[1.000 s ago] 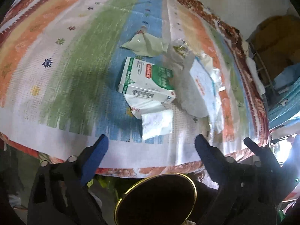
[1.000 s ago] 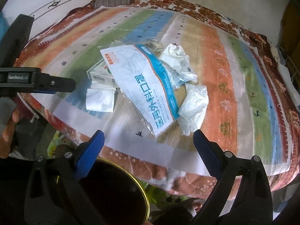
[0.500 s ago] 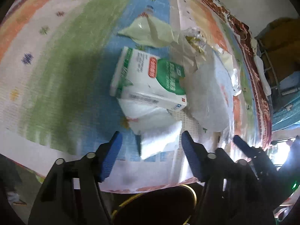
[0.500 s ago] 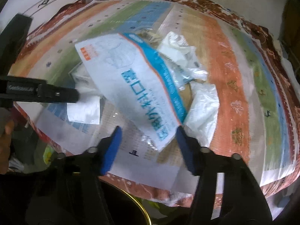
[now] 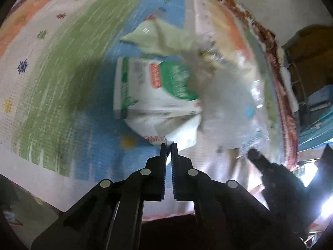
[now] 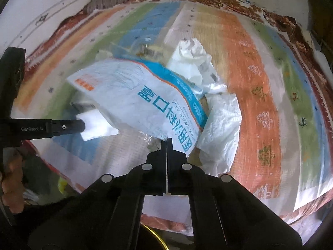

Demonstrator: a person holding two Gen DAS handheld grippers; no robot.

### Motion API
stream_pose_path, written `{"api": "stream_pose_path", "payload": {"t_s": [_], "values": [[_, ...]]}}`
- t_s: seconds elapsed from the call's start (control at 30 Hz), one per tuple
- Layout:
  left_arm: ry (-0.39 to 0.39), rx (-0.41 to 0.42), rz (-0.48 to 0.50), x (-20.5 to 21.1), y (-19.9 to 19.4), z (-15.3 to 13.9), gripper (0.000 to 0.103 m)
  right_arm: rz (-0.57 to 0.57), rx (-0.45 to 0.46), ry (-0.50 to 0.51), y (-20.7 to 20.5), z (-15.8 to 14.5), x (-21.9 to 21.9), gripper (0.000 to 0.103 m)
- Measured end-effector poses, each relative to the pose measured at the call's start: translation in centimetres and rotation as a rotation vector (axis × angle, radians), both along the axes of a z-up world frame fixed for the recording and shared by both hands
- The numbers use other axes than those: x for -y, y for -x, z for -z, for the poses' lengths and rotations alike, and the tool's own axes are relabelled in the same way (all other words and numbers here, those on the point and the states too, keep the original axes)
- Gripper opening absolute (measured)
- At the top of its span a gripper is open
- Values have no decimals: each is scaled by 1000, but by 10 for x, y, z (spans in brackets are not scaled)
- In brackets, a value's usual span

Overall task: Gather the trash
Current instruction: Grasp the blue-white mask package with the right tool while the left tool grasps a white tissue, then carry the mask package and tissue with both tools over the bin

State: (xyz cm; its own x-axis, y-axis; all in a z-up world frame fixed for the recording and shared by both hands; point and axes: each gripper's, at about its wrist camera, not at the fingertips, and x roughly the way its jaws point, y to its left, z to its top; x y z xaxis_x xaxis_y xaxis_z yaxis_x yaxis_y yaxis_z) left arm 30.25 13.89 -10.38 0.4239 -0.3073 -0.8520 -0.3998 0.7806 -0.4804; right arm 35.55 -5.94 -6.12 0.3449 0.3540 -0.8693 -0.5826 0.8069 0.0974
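Observation:
A heap of trash lies on the striped cloth (image 5: 62,73). My left gripper (image 5: 169,145) is shut on a white tissue (image 5: 183,133), which also shows in the right wrist view (image 6: 97,127). Behind it lies a green-and-white box (image 5: 158,83) and a pale green wrapper (image 5: 162,37). My right gripper (image 6: 167,140) is shut on the near corner of the blue-and-white mask bag (image 6: 141,98). White crumpled plastic (image 6: 220,125) lies to its right, more crumpled paper (image 6: 193,58) behind.
The cloth's front edge (image 6: 170,223) hangs just below both grippers. A gold-rimmed round bin (image 6: 154,239) sits under the right gripper. The left gripper's arm (image 6: 41,128) reaches in from the left. Furniture (image 5: 312,66) stands at the far right.
Both grippers moved forward to the heap and shut: the left on the white tissue, the right on the mask bag's corner. The bag's left end has lifted slightly.

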Motion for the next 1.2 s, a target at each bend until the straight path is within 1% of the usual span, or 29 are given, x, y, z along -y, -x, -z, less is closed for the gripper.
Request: {"api": "stream_pose_path", "payload": {"t_s": [0.13, 0.27, 0.33, 0.47, 0.7, 0.83, 0.93, 1.0, 1.07, 1.1, 1.2], "values": [[-3, 26, -1, -4, 7, -15, 2, 4, -2, -50, 1, -16, 4, 0], [-33, 51, 5, -7, 14, -35, 2, -4, -21, -105, 6, -32, 6, 0], [-51, 80, 14, -6, 17, -48, 1, -1, -20, -121, 9, -39, 8, 0], [-55, 147, 28, -2, 17, -73, 1, 20, -23, -173, 9, -55, 18, 0], [-71, 191, 30, 5, 24, -94, 1, 37, -58, -232, 12, -68, 33, 0], [-68, 226, 25, 4, 30, -106, 1, 55, -33, -239, 14, -75, 40, 0], [-64, 255, 27, 5, 38, -117, 1, 55, 11, -224, 21, -83, 43, 0], [-79, 274, 35, 9, 45, -127, 1, 53, 27, -230, 26, -88, 45, 0], [-89, 298, 33, 12, 54, -135, 1, 57, 23, -251, 30, -91, 49, 0], [-76, 316, 28, 13, 61, -139, 1, 55, 29, -252, 34, -93, 51, 0], [-53, 337, 22, 14, 75, -143, 1, 47, 53, -247, 43, -98, 53, 0]]}}
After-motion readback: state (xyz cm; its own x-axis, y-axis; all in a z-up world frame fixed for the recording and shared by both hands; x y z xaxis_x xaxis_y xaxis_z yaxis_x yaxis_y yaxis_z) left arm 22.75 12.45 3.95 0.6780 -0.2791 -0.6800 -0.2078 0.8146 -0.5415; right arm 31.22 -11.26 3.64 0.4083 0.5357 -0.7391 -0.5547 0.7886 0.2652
